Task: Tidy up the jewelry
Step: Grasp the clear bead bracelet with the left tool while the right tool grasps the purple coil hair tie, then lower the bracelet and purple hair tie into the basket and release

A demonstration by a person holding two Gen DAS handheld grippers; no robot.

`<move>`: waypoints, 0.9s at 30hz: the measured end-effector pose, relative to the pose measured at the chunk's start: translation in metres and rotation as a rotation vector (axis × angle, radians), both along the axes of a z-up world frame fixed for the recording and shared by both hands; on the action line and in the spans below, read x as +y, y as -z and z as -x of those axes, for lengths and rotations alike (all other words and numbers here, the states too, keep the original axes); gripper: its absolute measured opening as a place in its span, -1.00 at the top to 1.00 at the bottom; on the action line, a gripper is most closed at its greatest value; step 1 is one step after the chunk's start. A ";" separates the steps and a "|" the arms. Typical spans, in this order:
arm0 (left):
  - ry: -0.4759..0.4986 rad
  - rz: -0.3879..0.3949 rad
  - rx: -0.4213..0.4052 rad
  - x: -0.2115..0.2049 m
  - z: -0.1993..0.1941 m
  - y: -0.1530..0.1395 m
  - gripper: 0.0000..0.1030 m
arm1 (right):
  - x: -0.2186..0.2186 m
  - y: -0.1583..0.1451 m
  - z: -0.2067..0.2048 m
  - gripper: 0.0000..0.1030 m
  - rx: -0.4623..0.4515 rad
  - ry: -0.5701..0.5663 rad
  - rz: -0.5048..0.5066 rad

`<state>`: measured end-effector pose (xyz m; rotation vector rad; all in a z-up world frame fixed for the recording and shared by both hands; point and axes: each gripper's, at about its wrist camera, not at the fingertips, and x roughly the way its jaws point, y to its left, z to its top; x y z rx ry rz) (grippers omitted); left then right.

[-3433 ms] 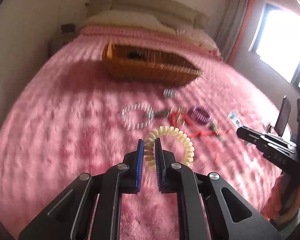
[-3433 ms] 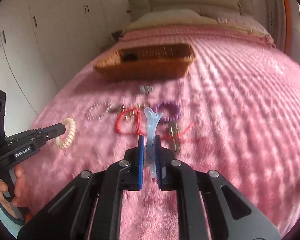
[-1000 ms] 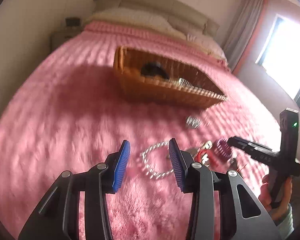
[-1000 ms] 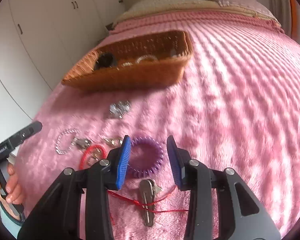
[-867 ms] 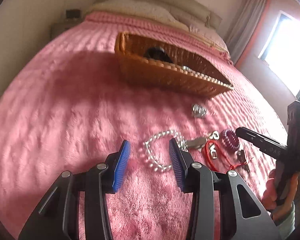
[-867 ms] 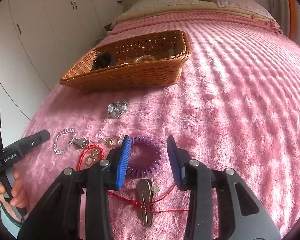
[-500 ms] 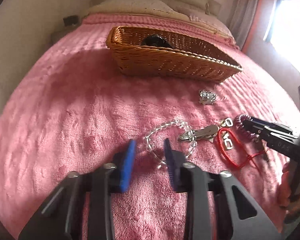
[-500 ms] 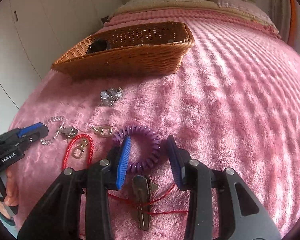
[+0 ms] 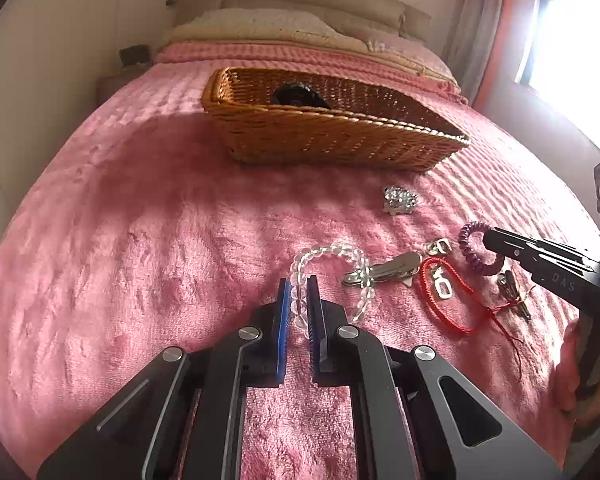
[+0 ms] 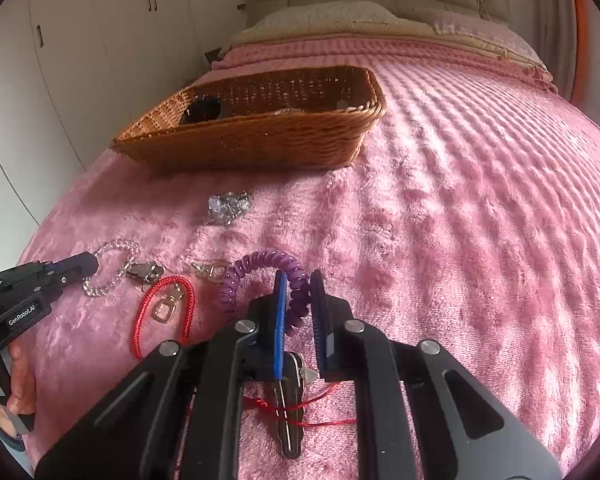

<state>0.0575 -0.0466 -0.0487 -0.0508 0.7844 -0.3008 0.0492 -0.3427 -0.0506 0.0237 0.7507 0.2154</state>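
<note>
On the pink bedspread lies a clear bead bracelet (image 9: 332,256). My left gripper (image 9: 296,300) is shut on its near side, low on the blanket. A purple coil hair tie (image 10: 260,276) lies further right; my right gripper (image 10: 298,292) has its jaws closed around the coil's near right part. The bead bracelet also shows in the right wrist view (image 10: 112,268), with the left gripper (image 10: 80,266) on it. A wicker basket (image 9: 328,136) stands behind, with a black item (image 9: 296,96) inside.
Loose on the blanket are a silver hair clip (image 9: 384,272), a red cord bracelet with a gold pendant (image 9: 444,292), a small gold clasp (image 9: 438,246), a crumpled silver piece (image 9: 400,200) and a metal clip tied with red thread (image 10: 290,404). Pillows and headboard lie beyond.
Both grippers dropped the earlier yellow coil and clear clip, came back from the basket and lowered. The left closed on the bead bracelet; the right closed on the purple coil.
</note>
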 end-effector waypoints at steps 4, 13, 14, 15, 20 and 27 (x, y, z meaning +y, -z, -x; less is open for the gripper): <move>0.006 0.049 -0.050 0.008 0.010 -0.008 0.89 | -0.004 -0.007 0.009 0.80 -0.045 -0.002 -0.018; 0.043 0.153 -0.132 0.019 0.024 -0.039 0.89 | -0.001 -0.030 0.030 0.80 -0.150 -0.025 -0.018; 0.051 0.168 -0.134 0.021 0.024 -0.042 0.89 | -0.002 -0.034 0.032 0.80 -0.158 -0.028 -0.025; 0.058 0.182 -0.142 0.022 0.025 -0.048 0.89 | -0.003 -0.039 0.034 0.80 -0.165 -0.031 -0.037; 0.095 0.197 -0.205 0.015 0.018 -0.081 0.89 | -0.001 -0.067 0.027 0.80 -0.182 -0.058 -0.066; 0.147 0.184 -0.315 -0.017 -0.031 -0.139 0.89 | 0.013 -0.109 -0.036 0.80 -0.218 -0.028 -0.024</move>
